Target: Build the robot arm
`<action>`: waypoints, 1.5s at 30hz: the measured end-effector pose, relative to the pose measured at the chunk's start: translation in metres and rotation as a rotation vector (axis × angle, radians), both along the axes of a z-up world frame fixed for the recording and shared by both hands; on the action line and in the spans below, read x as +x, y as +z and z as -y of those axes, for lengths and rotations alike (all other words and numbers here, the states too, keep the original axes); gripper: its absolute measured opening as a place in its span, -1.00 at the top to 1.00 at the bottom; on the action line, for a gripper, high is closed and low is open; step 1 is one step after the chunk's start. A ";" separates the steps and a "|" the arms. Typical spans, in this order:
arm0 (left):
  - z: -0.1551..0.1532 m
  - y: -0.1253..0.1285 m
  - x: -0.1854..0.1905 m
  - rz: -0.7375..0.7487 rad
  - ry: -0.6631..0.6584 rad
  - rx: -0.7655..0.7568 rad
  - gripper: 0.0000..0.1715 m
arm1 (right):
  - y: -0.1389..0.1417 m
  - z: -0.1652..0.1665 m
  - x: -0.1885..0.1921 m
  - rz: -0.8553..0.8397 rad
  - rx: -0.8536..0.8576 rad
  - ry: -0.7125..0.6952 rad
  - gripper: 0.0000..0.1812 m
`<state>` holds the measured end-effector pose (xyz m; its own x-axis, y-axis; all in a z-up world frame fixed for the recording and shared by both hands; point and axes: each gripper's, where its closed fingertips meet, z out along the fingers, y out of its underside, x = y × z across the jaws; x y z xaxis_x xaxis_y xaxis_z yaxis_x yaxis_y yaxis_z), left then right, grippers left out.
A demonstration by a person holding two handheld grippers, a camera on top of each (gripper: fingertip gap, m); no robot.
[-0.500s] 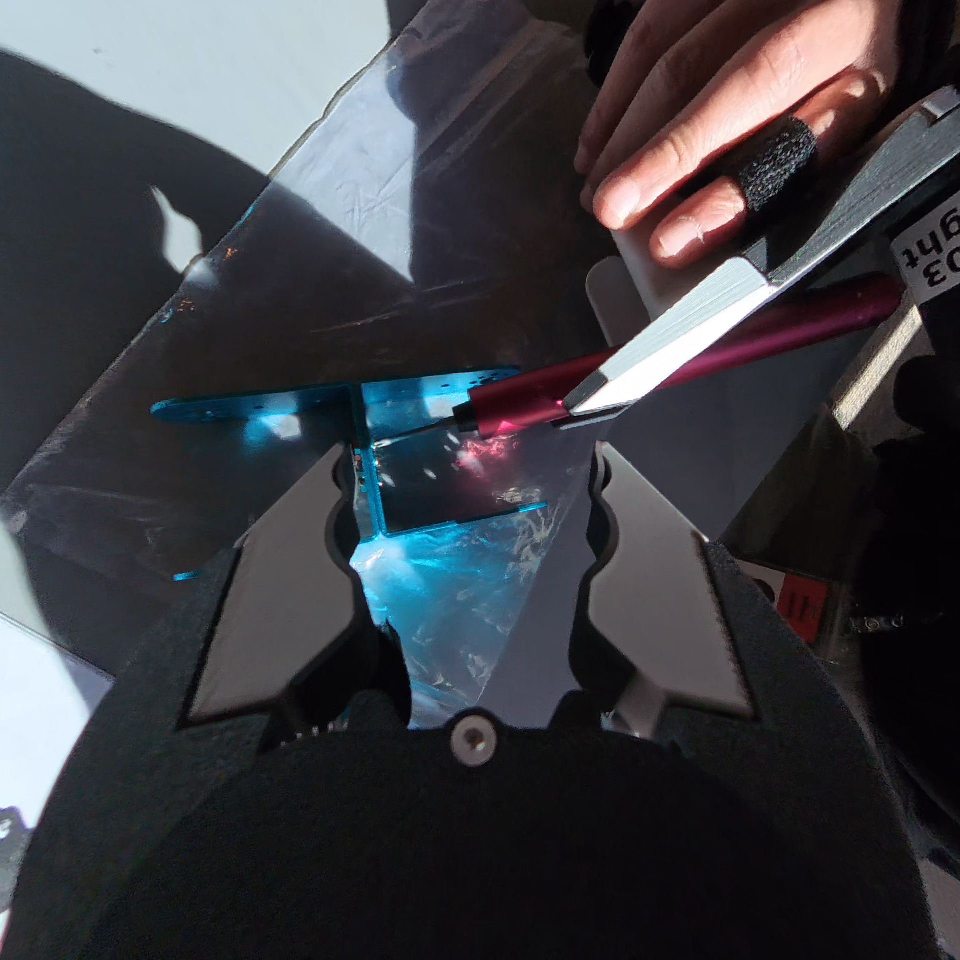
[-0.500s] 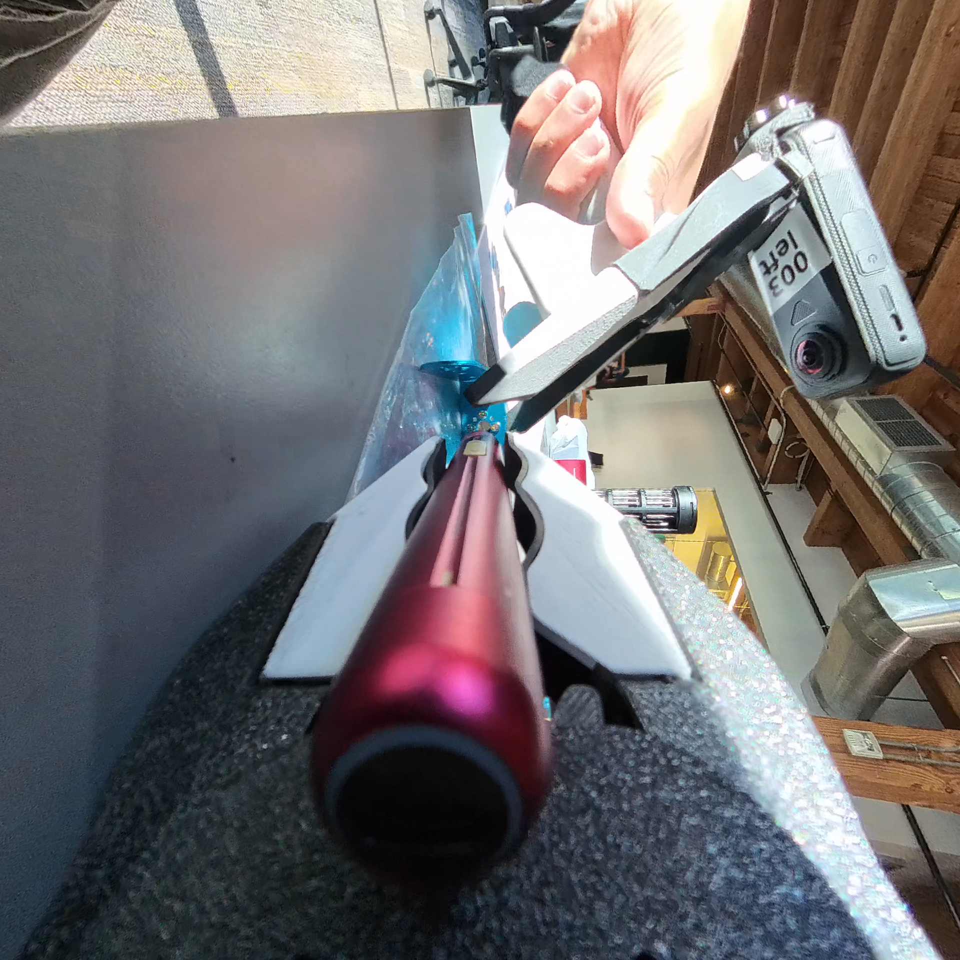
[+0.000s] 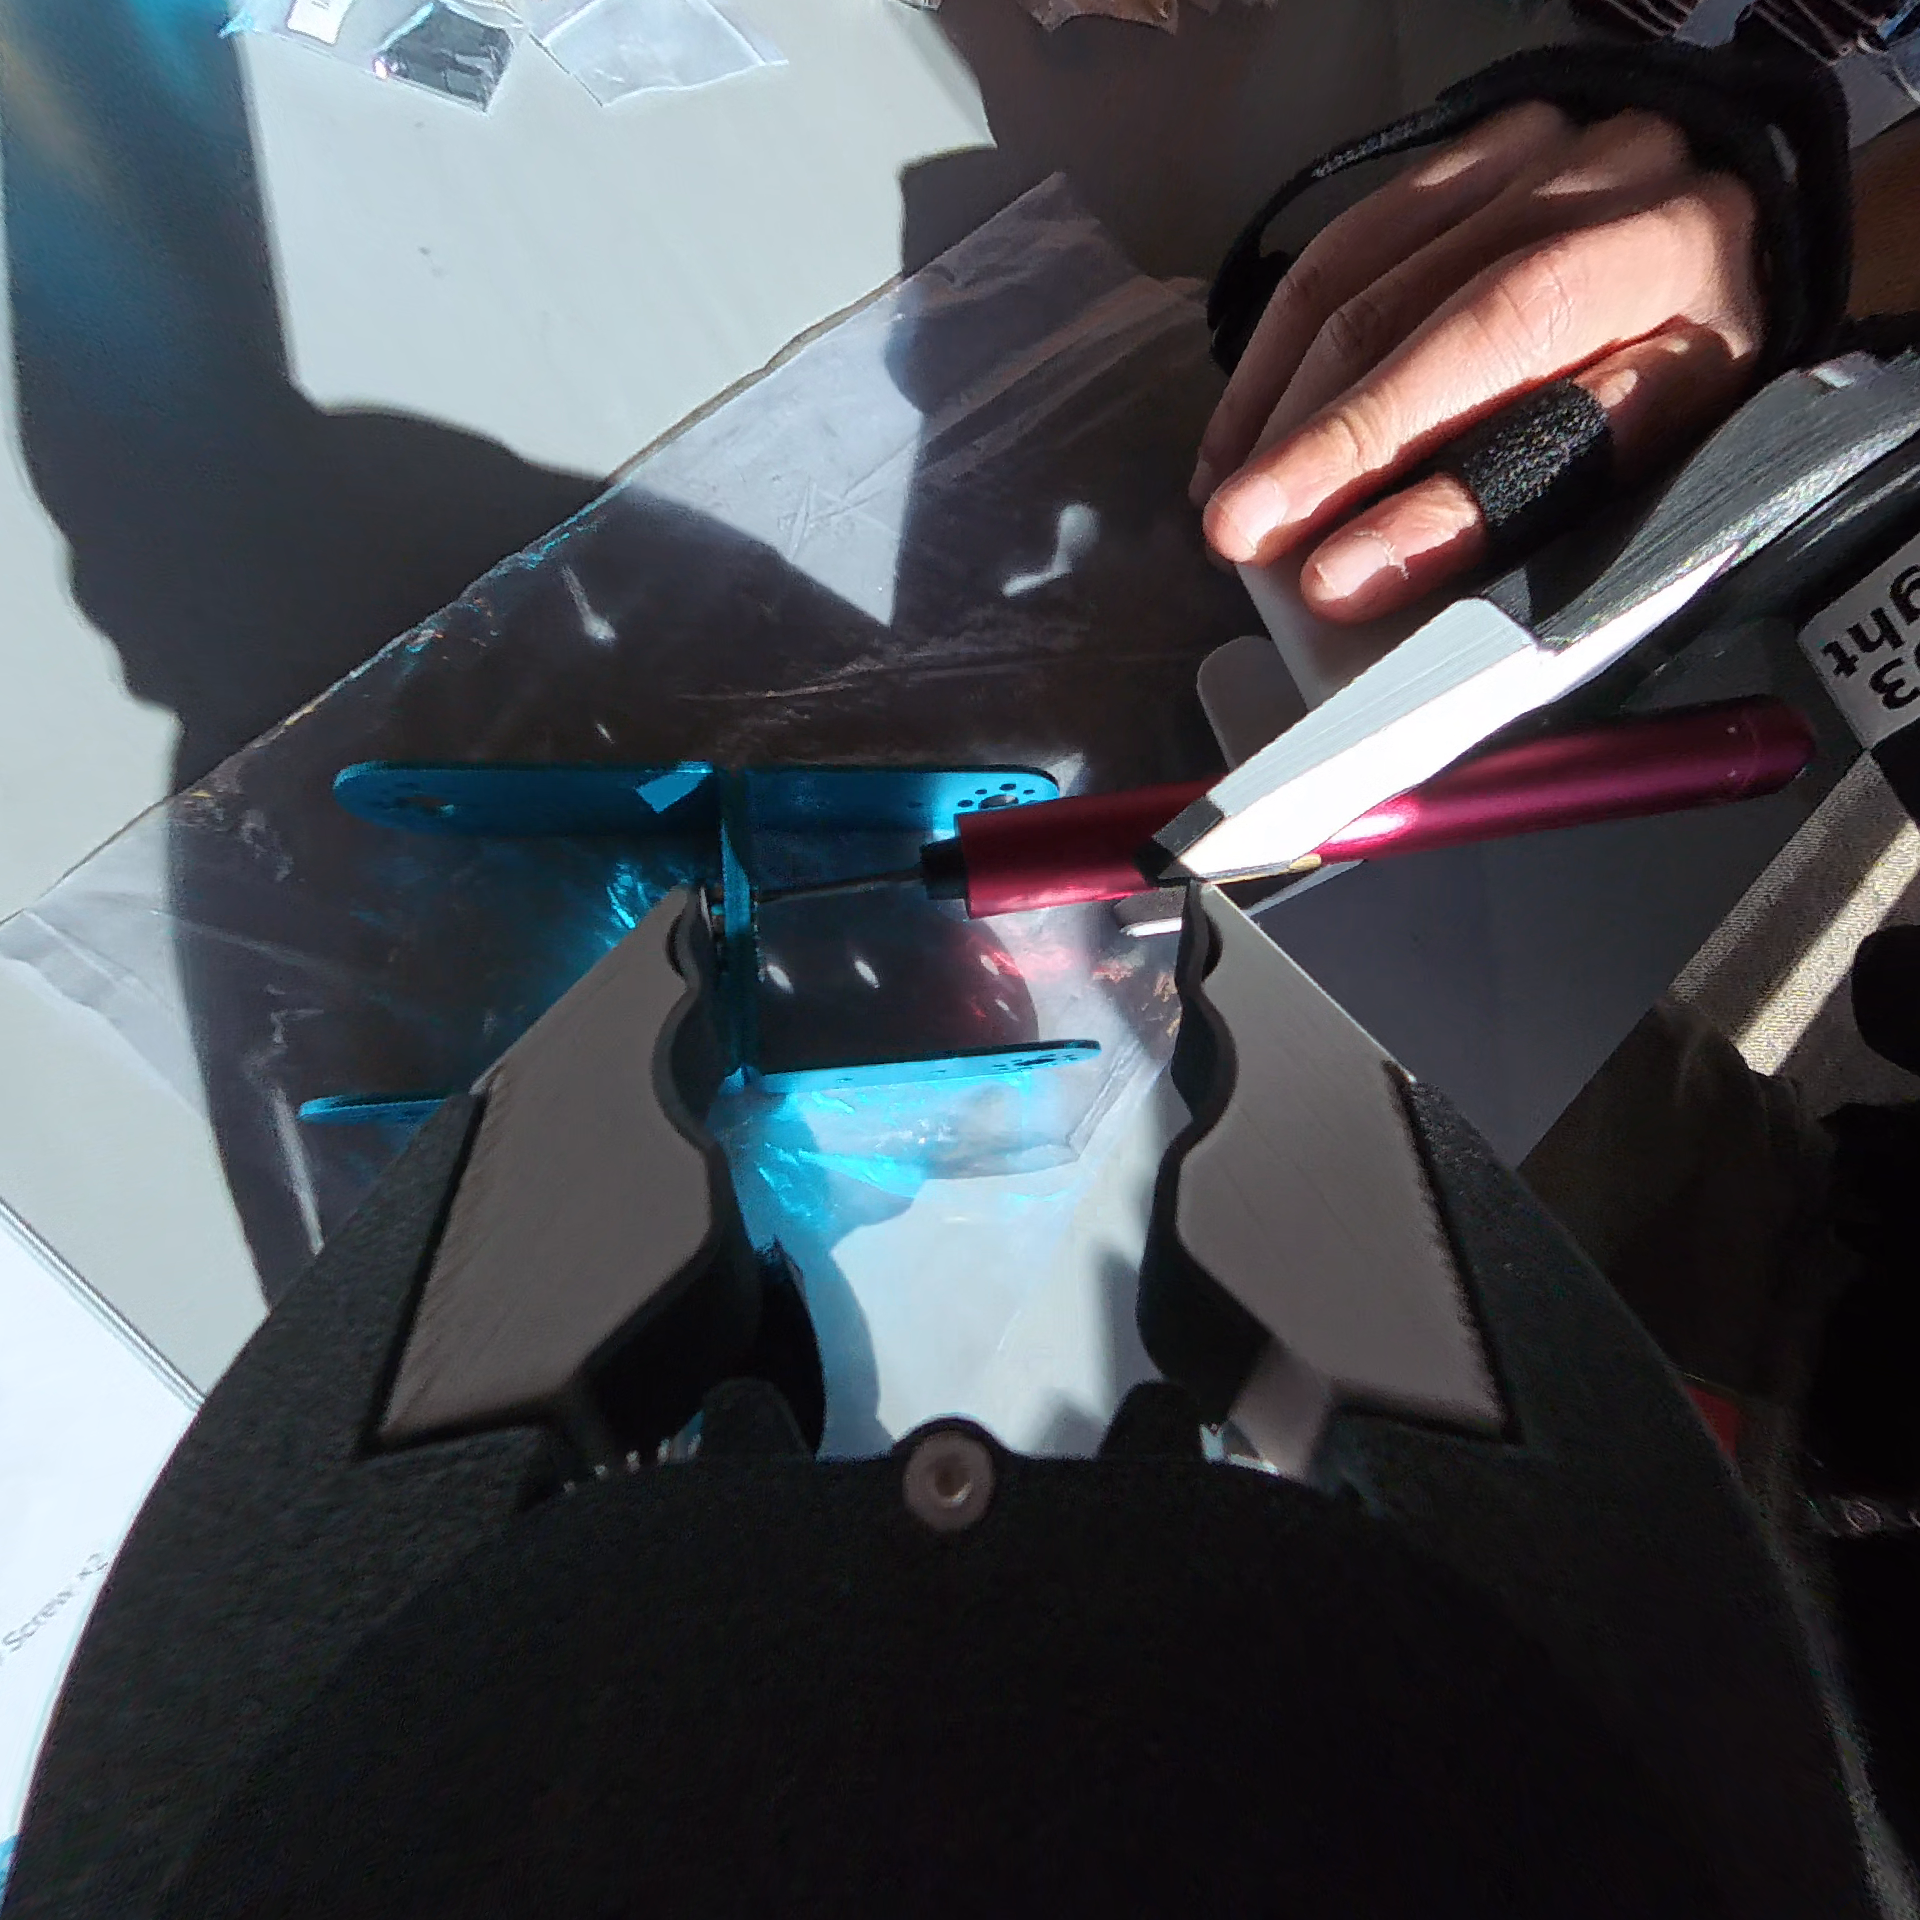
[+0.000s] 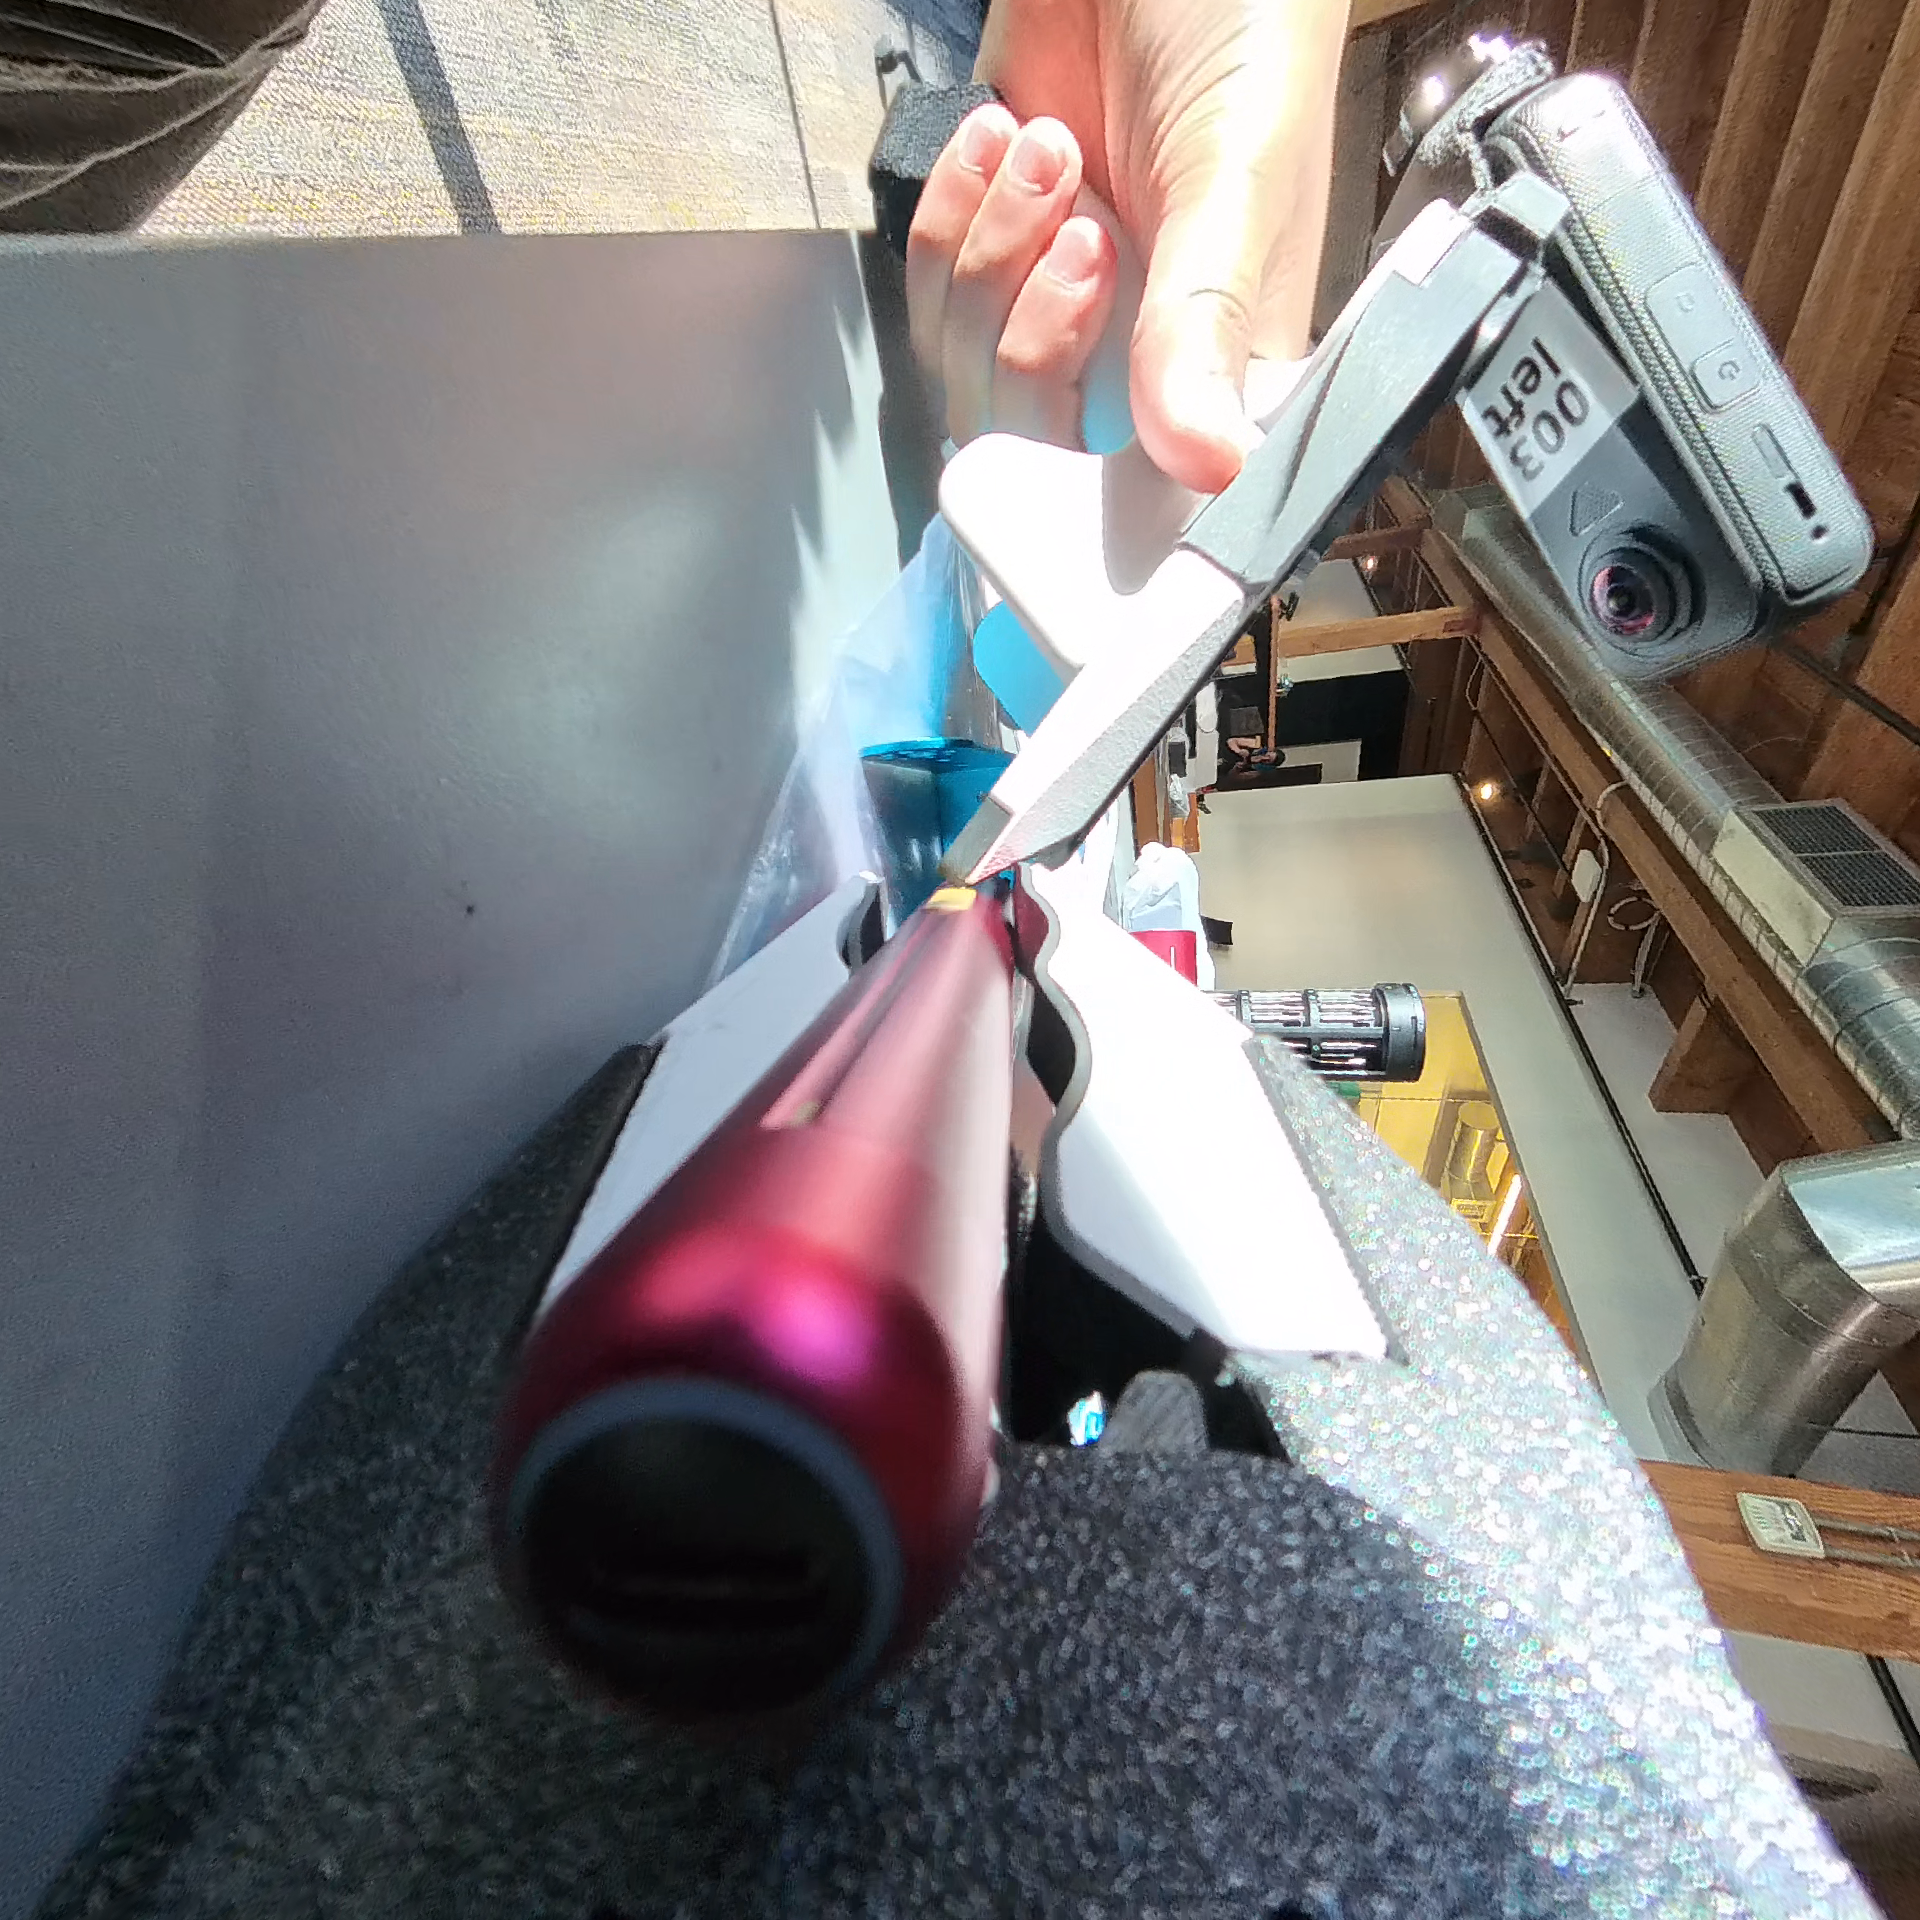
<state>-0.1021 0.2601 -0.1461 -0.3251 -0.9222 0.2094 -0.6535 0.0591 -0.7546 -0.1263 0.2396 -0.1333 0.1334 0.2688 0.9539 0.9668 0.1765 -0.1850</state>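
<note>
While clamped around a shiny red screwdriver, right gripper points its thin tip at a bright blue metal bracket. Bracket standing on a clear plastic bag, between the wide-apart fingers of the left gripper, touching one.

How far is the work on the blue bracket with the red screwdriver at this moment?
Done: the right gripper is shut on the red screwdriver, and the blue bracket stands on the clear plastic bag.
In hand: the screwdriver's thin bit reaches the bracket's upright plate, right at one of the fingers of the open left gripper.
Left: whether a screw is seated cannot be seen. More small bags lie at the far edge.
</note>
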 end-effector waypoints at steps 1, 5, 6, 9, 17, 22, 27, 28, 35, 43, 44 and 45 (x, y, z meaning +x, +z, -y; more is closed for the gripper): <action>0.000 0.000 0.000 0.006 0.003 0.006 -0.03 | -0.001 0.000 0.000 0.003 -0.003 0.002 0.74; 0.000 -0.001 0.000 0.019 0.006 0.023 -0.03 | -0.002 0.000 0.000 0.011 -0.009 0.008 0.72; 0.000 -0.002 0.000 0.019 0.006 0.024 -0.03 | -0.002 0.000 0.000 0.006 -0.014 0.010 0.72; 0.000 -0.002 0.000 0.016 0.000 0.035 -0.02 | -0.003 0.000 0.000 0.006 -0.019 0.008 0.71; -0.009 -0.009 -0.005 -0.042 -0.037 0.114 0.17 | 0.006 -0.001 0.004 -0.153 -0.048 -0.013 0.73; -0.019 -0.009 -0.009 -0.068 0.000 0.137 0.35 | 0.009 -0.003 0.013 -0.137 -0.044 -0.052 0.77; -0.023 -0.008 -0.011 -0.092 -0.013 0.135 0.43 | 0.010 -0.004 0.011 -0.111 -0.041 -0.082 0.77; -0.024 -0.008 -0.011 -0.100 -0.014 0.128 0.44 | 0.009 -0.004 0.010 -0.097 -0.036 -0.083 0.77; -0.033 -0.006 -0.005 -0.131 0.059 0.031 0.72 | 0.011 -0.006 0.017 -0.115 -0.031 -0.068 0.77; -0.044 0.014 0.006 -0.106 0.101 -0.002 0.92 | 0.040 -0.012 0.032 -0.342 -0.060 -0.021 0.77; -0.042 0.019 0.006 -0.096 0.101 -0.036 0.92 | 0.045 -0.011 0.035 -0.373 -0.061 -0.017 0.77; -0.041 0.024 0.007 -0.081 0.103 -0.064 0.93 | 0.049 -0.009 0.038 -0.411 -0.066 -0.014 0.78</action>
